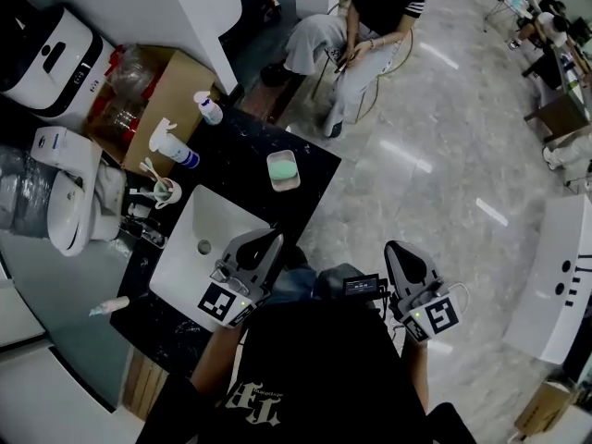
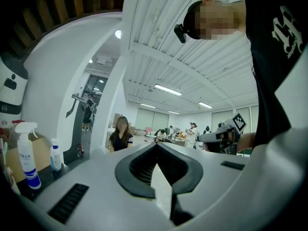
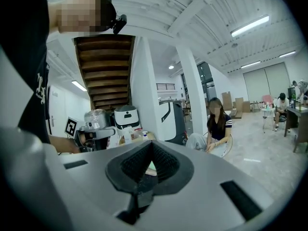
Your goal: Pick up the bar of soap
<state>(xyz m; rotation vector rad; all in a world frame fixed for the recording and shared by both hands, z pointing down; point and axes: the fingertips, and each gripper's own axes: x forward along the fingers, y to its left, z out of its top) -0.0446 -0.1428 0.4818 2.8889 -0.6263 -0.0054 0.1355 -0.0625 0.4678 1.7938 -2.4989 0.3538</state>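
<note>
Soap sits in its dish on the counter, past the sink and well ahead of me. I'd run the left gripper forward, spread its jaws early, then pinch the bar's narrow sides. Both grippers' jaws are clenched on nothing. The right gripper hangs off the counter.
</note>
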